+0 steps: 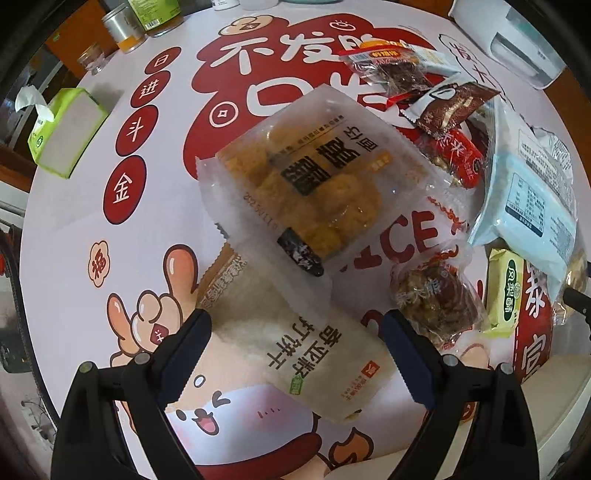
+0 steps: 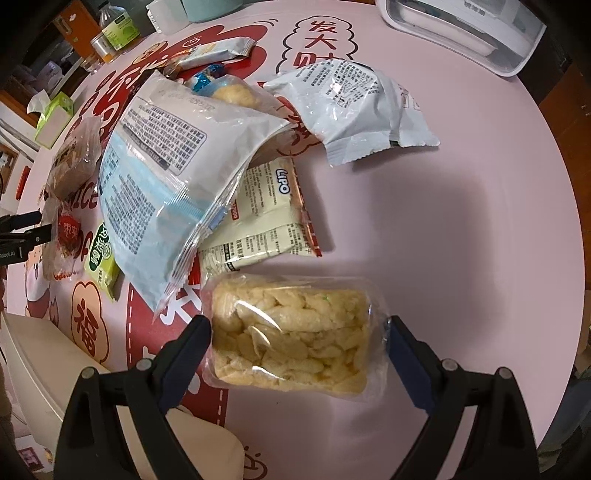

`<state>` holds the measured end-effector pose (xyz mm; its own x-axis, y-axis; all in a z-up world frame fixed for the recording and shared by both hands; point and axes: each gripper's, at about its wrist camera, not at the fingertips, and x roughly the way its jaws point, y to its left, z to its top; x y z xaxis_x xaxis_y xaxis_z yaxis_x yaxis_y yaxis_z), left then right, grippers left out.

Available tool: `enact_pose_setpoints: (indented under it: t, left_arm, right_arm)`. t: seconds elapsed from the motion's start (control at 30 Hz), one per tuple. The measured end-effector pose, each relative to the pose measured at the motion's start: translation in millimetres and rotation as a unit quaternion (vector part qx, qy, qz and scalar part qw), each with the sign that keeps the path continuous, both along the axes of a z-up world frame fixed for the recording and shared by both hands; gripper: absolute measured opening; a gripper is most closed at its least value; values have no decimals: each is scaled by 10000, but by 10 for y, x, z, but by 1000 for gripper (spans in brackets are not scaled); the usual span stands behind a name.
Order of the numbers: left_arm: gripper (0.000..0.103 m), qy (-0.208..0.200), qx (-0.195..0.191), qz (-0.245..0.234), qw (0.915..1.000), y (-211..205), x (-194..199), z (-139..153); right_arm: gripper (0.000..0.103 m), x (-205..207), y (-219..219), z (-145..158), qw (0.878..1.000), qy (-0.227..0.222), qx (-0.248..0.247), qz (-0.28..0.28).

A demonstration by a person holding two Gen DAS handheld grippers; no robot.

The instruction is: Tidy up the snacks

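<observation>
snack pile spread over pink counter (image 2: 461, 221) with red cartoon print. right wrist view: clear pack of pale rice crackers (image 2: 291, 336) at lower centre, lying between fingers of right gripper (image 2: 297, 356); fingers wide apart, left pad just beside or touching the wrap, cannot tell which, right pad at the wrap's crimped end; no clear squeeze. above it, big white-and-blue bag (image 2: 166, 184) tilted over cream lipo packet (image 2: 266, 218). crumpled silver-white wrapper (image 2: 354, 110) at upper centre. green pineapple cake bar (image 2: 101, 254) at left, beside red-label nut candy (image 2: 68, 236). white appliance (image 2: 469, 33) at upper right edge.

left wrist view: translucent white cracker pack (image 1: 295, 350) at lower centre, between fingers of left gripper (image 1: 297, 354); fingers spread wide, pads apart from it, nothing clamped. clear pack of golden fried snack (image 1: 314, 181) at centre, overlapping the cracker pack's upper end. nut cluster pack (image 1: 436, 295) right of centre. brown-and-white wrapper (image 1: 450, 107) and red candy wrapper (image 1: 454, 155) at upper right. green tissue box (image 1: 62, 129) at left edge, jars (image 1: 122, 29) at upper left.
</observation>
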<state>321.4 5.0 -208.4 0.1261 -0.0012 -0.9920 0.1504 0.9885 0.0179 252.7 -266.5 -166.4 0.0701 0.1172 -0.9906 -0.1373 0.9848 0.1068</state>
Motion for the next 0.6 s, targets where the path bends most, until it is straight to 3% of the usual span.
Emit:
enact_pose_setpoints:
  t: [0.2, 0.53, 0.6]
  left_arm:
    - [93, 238, 64, -44, 9997, -97, 61, -40]
    - [93, 629, 519, -23, 9967, -314, 185, -115]
    - [89, 647, 534, 70, 9965, -340, 198, -107]
  right_arm:
    - [94, -13, 46, 1, 10000, 9, -27, 76]
    - [94, -57, 76, -34, 9999, 19, -15, 167]
    - [95, -64, 64, -55, 9998, 67, 2, 161]
